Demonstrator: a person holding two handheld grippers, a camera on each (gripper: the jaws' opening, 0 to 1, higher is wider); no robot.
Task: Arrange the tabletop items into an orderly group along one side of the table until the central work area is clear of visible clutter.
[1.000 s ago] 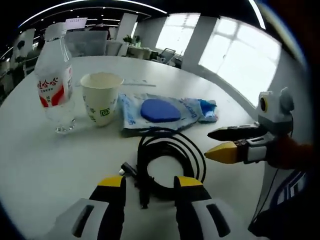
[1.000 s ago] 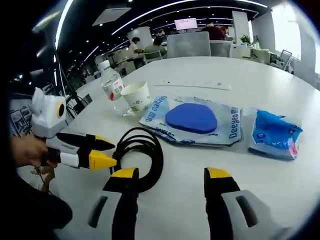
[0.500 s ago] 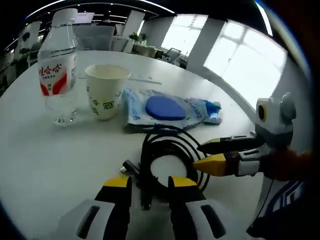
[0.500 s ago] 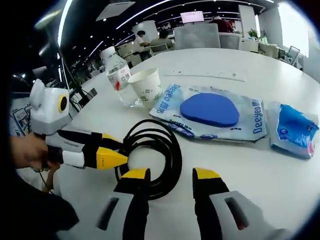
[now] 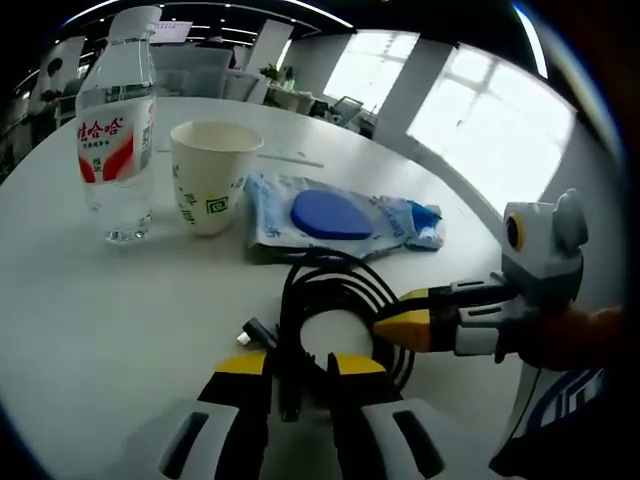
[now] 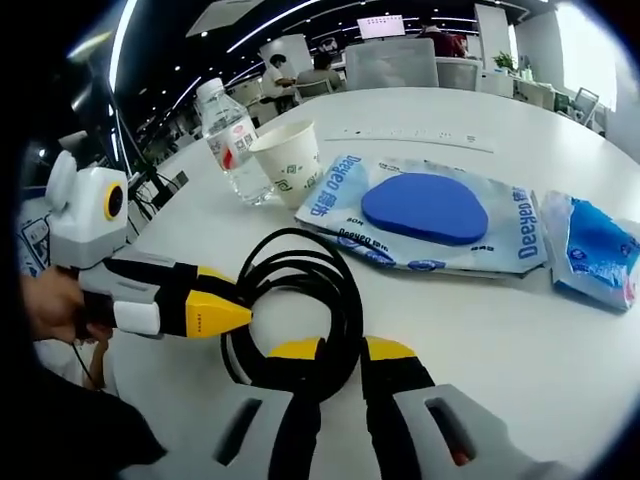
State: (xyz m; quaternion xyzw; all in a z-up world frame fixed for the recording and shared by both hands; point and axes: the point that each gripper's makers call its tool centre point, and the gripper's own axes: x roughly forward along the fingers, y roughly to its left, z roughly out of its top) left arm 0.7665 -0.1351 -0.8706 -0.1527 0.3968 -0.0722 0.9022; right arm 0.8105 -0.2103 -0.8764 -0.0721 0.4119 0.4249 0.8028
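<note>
On the round white table a coiled black cable lies near the edge where the person stands, and both tools are closed in on it. The left gripper has its yellow-tipped jaws drawn close together on the near side of the coil, pinching the strands beside the cable's plug end. In the right gripper view the right gripper does the same on the other side of the coil, its jaws nearly shut with the black loops caught between them. Each tool shows in the other's view, reaching in level over the table with a hand behind it.

Beyond the cable lies a flat clear packet with a blue pad inside, and next to it a smaller blue packet. Farther off a paper cup stands upright just beside a water bottle with a red and white label.
</note>
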